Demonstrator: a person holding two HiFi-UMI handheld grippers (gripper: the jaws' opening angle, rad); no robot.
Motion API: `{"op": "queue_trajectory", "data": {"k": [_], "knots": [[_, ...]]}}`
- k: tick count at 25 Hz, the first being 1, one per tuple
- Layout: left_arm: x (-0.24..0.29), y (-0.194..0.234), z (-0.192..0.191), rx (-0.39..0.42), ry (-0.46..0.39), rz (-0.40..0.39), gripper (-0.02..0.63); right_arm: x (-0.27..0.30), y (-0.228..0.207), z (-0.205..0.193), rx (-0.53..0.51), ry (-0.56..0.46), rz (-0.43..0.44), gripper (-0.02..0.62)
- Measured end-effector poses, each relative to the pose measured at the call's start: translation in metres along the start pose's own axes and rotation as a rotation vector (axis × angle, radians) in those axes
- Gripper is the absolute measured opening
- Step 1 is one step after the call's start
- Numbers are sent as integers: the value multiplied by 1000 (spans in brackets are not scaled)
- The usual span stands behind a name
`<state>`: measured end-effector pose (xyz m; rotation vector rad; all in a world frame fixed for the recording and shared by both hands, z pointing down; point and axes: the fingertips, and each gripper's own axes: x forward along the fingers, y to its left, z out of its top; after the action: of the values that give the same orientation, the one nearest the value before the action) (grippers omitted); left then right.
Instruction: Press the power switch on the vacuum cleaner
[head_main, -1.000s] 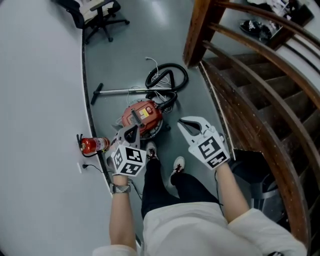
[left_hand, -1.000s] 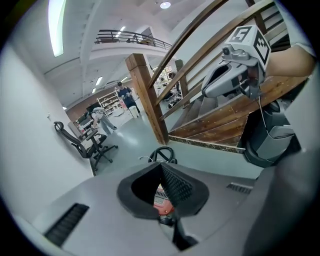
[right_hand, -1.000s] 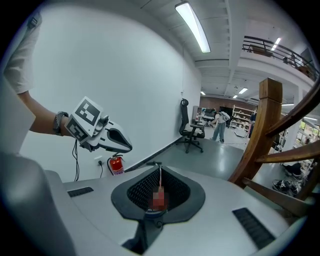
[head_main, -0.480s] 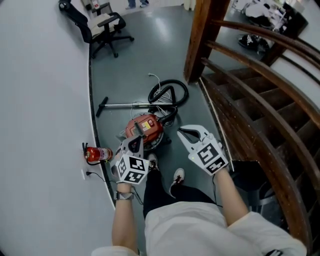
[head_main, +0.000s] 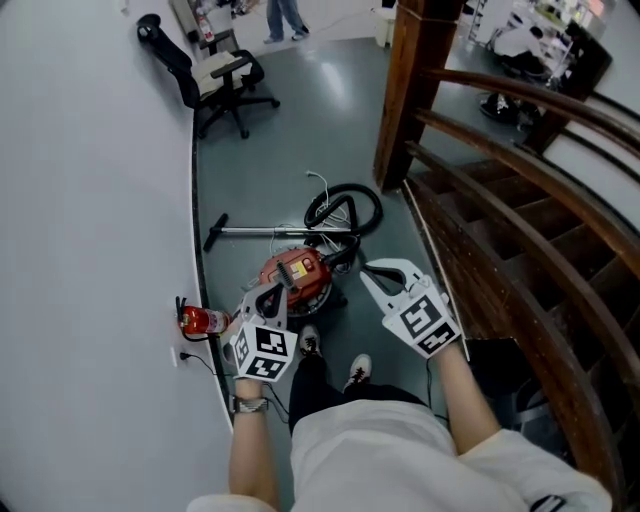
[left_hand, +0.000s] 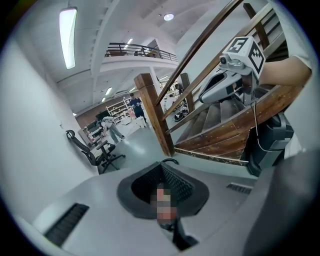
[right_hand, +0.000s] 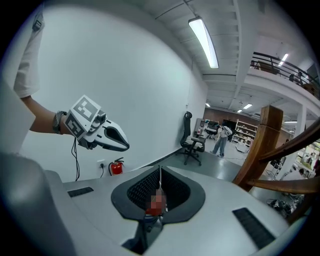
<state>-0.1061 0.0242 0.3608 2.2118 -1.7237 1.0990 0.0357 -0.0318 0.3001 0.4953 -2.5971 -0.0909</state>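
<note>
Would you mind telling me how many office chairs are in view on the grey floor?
1. A black office chair stands by the curved wall, beyond the vacuum cleaner. Others may sit out of frame further back.

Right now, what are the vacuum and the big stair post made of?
The vacuum looks like shiny red plastic: a smooth, rounded, moulded shell with darker parts on top. The stair post looks like brown wood with a slight varnish sheen, though from up here I can't be sure.
</note>
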Motion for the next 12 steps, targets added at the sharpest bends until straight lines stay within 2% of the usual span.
{"op": "queue_trajectory", "data": {"k": [12], "knots": [[-30,-12,52,-2,-75,10,2,-28,-8,46,-88,-59,32,31]]}}
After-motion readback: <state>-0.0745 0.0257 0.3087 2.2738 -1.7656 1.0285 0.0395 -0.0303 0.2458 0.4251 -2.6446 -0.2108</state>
